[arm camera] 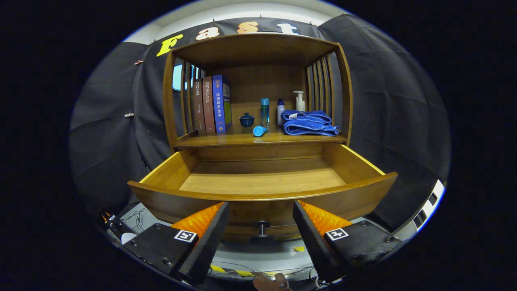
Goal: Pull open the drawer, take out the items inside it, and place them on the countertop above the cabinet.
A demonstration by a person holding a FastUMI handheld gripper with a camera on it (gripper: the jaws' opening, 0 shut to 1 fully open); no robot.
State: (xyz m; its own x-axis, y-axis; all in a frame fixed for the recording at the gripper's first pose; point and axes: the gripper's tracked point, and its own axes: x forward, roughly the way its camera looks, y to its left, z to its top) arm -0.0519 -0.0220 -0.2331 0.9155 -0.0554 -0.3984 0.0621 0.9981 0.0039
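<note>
Nearest the lens, the hand-held gripper (261, 214) is hanging wide open just in front of the drawer (262, 184), gripping nothing; the drawer's knob (262, 227) is sitting between the fingers, untouched by either.

That drawer is standing pulled well out from the cabinet, and what shows of its floor is looking bare; the strip right behind its front panel is hidden, so I cannot tell whether anything is lying there. By my reading the opening step is done and the taking-out is either finished or nearly so. The next move is calling for a lift over the front panel to check that hidden strip.

Above the drawer, the counter (242, 140) is already carrying a cap (259, 130) near its front edge, a cup (246, 119), a bottle (264, 111), a small white bottle (280, 112), a pump bottle (299, 101), a folded towel (309, 123) and books (211, 104). Anything more set down there is needing the free patch at the drawer's left side, clear of that cap.
</note>
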